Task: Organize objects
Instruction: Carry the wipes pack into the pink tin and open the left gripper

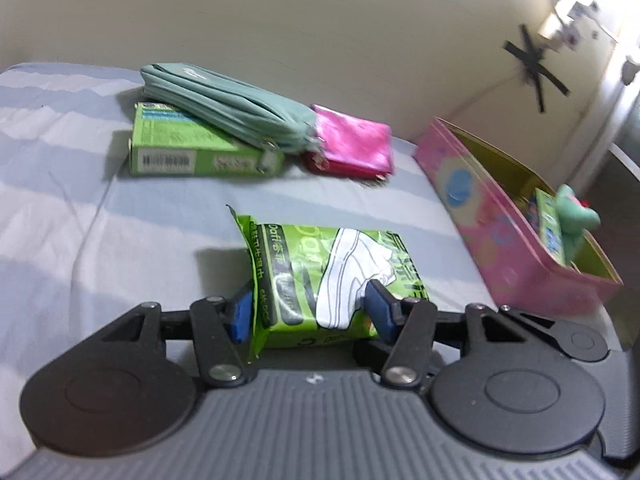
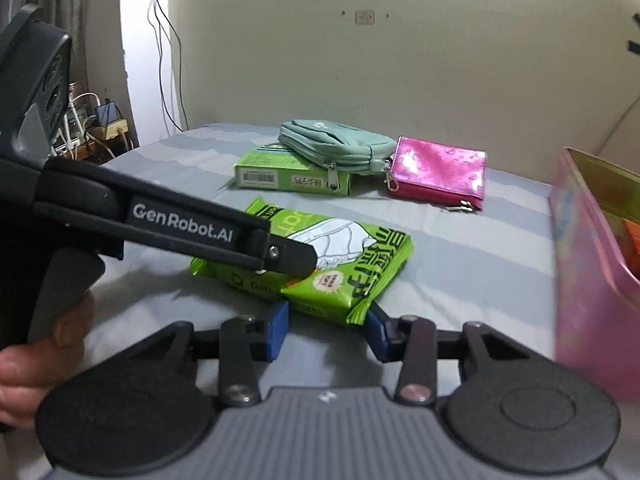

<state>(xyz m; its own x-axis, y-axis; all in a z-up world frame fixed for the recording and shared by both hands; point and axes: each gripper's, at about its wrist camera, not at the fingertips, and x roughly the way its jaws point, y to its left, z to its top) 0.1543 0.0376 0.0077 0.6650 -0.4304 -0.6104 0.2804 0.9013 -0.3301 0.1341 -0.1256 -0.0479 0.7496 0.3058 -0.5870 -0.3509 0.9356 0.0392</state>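
Left gripper [image 1: 310, 312] fingers clamped on green wipes pack [image 1: 324, 276], mid bed [image 1: 60, 184]. Right gripper [image 2: 326, 330] fingers apart, empty, just beside pack. Pink box [image 1: 472, 216] at right edge holds few items. Green carton [image 1: 192, 148], teal pouch [image 1: 224, 104], pink purse [image 1: 352, 144] left near far edge.

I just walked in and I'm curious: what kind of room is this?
Probably a bedroom in someone's home. The items lie on a striped bed sheet over what looks like a mattress set against a plain wall, with tangled chargers and cables at the bedside.
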